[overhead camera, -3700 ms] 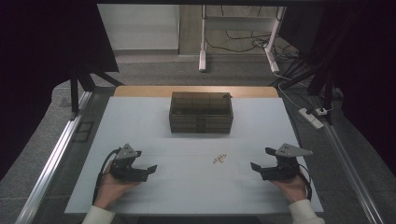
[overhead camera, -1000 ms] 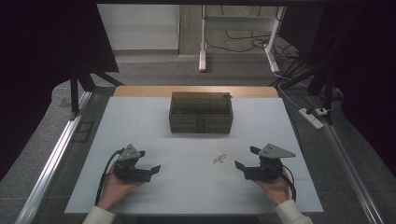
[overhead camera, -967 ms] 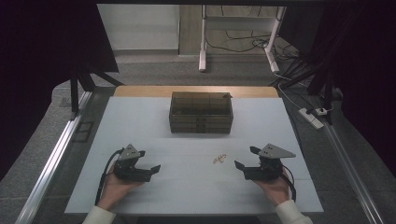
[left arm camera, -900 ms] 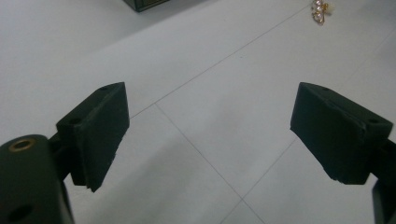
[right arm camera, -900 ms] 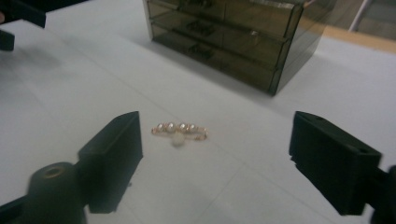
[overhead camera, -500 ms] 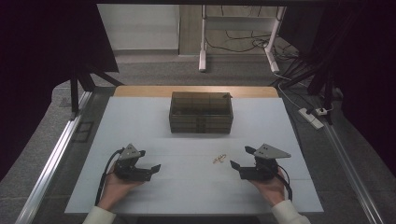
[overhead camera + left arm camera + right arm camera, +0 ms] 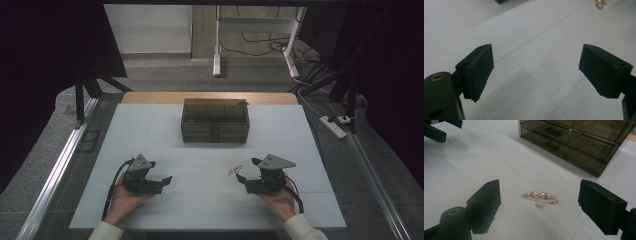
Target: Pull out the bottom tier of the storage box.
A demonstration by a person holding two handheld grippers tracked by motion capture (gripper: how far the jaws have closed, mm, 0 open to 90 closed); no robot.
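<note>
Over the last few seconds the right gripper (image 7: 248, 176) has crept leftward and a little forward across the white tabletop (image 7: 150, 125), from near the right edge toward the small pearl-and-gold brooch (image 7: 233, 169) lying right of centre in the near half — in the earliest high view it sat well apart from the piece, and now its jaw tips are just beside it. The left gripper (image 7: 161, 180) has scarcely shifted; it rests in the person's left hand (image 7: 123, 197) toward the near left part of the tabletop, its jaws spread wide with nothing but bare surface between them, as the left gripper view confirms. In the right gripper view the brooch (image 7: 541, 197) lies flat between the two black jaws and a little ahead of them: a short row of pearls on a gold bar with a pale round piece beneath. Those jaws are also wide open and hold nothing. So the approach looks nearly finished, and the step in hand is judged to be lining up for a pinch on the brooch. It is thin and lies flush with the surface — the jaws will likely have to come down close to the tabletop and close gently, or the piece may skid away. Beyond it, toward the far edge, stands the smoked-acrylic drawer box (image 7: 215, 120), its drawers appearing shut, which seems the likely destination.
</note>
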